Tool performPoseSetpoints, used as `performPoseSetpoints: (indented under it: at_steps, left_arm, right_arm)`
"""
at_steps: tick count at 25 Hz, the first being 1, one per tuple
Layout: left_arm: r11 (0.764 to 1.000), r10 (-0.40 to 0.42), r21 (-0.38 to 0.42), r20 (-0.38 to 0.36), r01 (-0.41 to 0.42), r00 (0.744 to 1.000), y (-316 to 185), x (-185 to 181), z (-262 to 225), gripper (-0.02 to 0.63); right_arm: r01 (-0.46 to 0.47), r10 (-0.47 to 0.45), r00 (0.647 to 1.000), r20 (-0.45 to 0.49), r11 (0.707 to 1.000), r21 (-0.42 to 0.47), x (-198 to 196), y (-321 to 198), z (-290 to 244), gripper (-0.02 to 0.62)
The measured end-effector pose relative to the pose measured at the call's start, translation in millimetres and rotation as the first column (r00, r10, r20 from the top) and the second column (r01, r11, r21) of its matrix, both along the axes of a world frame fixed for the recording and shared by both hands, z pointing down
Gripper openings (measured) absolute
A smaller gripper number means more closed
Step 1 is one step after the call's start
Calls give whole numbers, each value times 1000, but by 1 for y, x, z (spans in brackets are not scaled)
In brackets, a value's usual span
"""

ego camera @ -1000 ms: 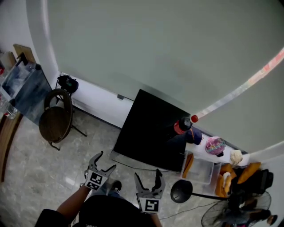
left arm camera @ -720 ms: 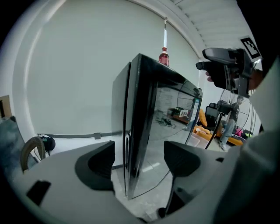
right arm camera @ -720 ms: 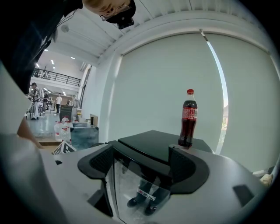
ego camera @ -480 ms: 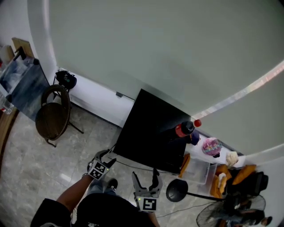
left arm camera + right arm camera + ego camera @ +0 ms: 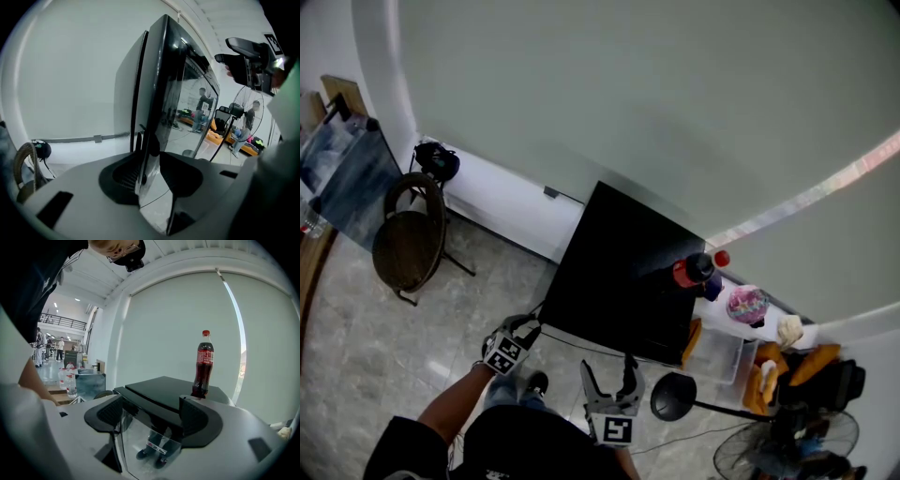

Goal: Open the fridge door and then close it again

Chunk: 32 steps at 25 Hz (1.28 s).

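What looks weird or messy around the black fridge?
Nothing is spilled or broken. The one odd thing is the dark cola bottle with a red cap. It stands upright near the edge of the glossy black fridge's top, where tugging the door might wobble it.

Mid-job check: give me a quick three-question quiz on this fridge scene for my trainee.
1. True or false: the cola bottle stands on the floor beside the fridge.
2. What is between the left gripper's jaws? A) the edge of the fridge door B) the cola bottle C) nothing
3. Fill in: the right gripper's jaws stand ____.
Key: 1 false; it stands on top of the fridge. 2 A; the jaws have just been closing, with the door's edge between them. 3 open, gripping nothing.
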State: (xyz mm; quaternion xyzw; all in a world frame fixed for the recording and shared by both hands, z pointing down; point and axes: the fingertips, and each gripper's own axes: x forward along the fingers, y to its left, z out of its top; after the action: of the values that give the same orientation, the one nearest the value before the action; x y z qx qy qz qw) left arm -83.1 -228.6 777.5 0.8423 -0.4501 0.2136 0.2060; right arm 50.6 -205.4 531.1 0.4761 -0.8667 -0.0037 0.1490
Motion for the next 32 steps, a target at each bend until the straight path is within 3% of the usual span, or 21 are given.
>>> performPoseSetpoints:
  at_steps: [18,32]
  left_arm:
    - [987,153,-55,10,-152,988,2,0,1,100]
    - [991,113,-77,39,-109,993,6,1,12,95]
  right_arm:
    - [26,-26,1000,-16,1000,-16,3,5,7,366]
    - [70,-70,997,-27,997,-22,-5,3,11,351]
